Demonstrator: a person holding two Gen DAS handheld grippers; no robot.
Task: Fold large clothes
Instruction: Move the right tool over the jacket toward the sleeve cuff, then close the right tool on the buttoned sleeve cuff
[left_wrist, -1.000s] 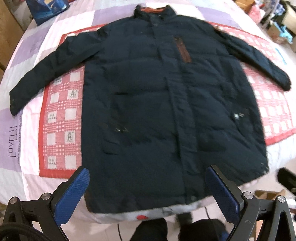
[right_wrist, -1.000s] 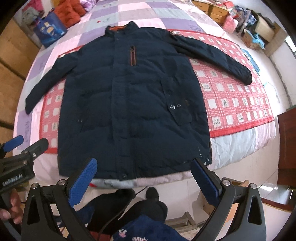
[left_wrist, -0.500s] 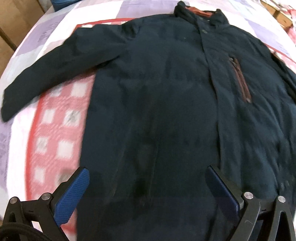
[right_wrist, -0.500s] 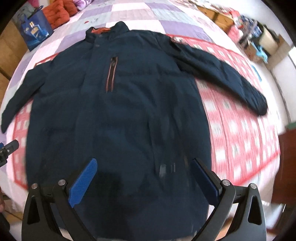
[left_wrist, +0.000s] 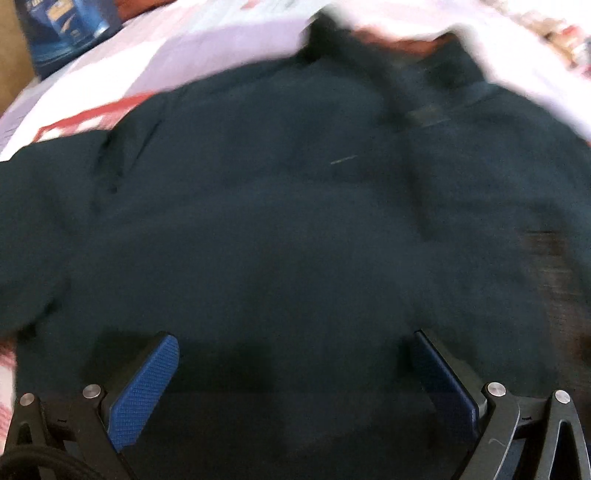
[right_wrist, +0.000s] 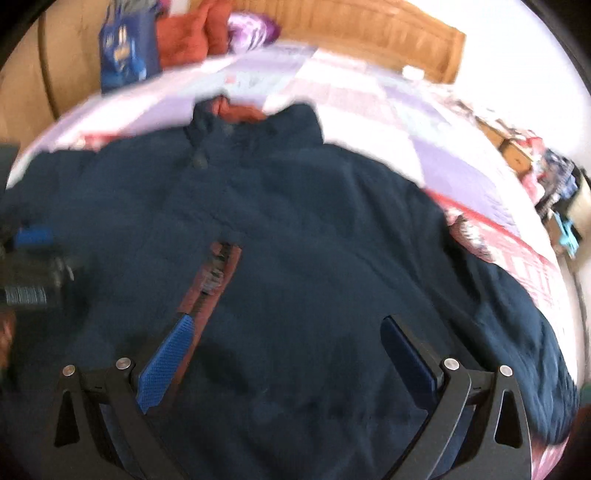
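Observation:
A large dark navy padded jacket (left_wrist: 295, 229) lies flat, front up, on the bed; it fills both views (right_wrist: 314, 240). Its collar with orange lining (right_wrist: 236, 110) is at the far end, and a rust-red chest zip (right_wrist: 210, 280) runs down beside the right gripper's left finger. My left gripper (left_wrist: 295, 343) is open and empty, low over the upper chest. My right gripper (right_wrist: 286, 326) is open and empty, low over the chest. The left gripper also shows in the right wrist view (right_wrist: 33, 266) at the left edge. Both views are blurred.
The bed has a lilac and white patchwork quilt (right_wrist: 354, 99) with a red checked cloth (right_wrist: 517, 254) under the jacket. A blue bag (right_wrist: 125, 48) and orange cushions (right_wrist: 192, 33) lie by the wooden headboard (right_wrist: 369, 33). Clutter stands at the far right (right_wrist: 554, 184).
Both grippers have moved forward and down over the jacket, from the hem towards the chest and collar. The jacket has not moved. Both grippers stay open.

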